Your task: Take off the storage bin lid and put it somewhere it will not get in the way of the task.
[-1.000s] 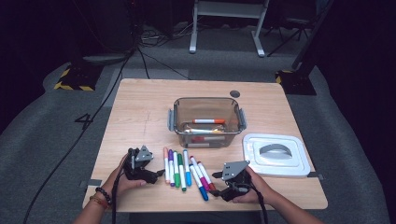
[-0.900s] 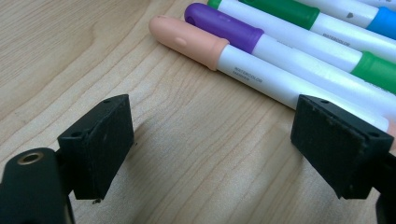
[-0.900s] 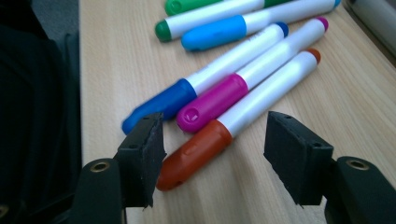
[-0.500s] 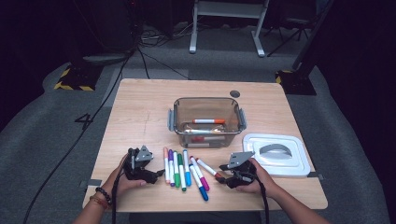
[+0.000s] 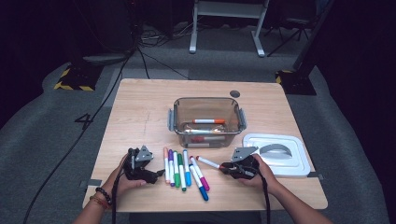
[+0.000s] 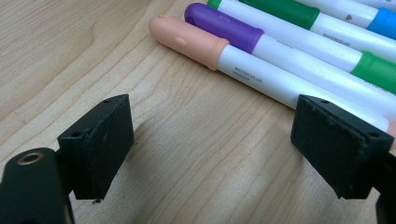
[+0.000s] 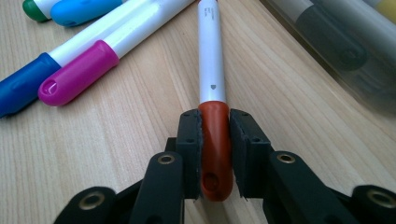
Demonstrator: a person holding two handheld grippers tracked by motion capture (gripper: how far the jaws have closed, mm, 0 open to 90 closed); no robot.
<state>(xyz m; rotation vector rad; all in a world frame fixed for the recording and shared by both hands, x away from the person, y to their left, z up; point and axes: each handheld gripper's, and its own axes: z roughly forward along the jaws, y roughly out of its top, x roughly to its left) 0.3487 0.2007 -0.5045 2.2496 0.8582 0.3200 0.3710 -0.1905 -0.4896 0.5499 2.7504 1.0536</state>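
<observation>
My right claw (image 7: 215,140) has just closed on the red-capped marker (image 7: 211,70), just right of the marker row (image 5: 184,168); my left claw (image 6: 219,140) gapes beside a peach-capped marker (image 6: 233,60) printed "WATERCOLOR".

Container (image 7: 336,42) blurred at frame edge; contents through its wall indistinct.

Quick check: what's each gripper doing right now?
Left gripper: open, holding nothing, beside the markers.
Right gripper: jaws just closed on the red-capped marker.
</observation>
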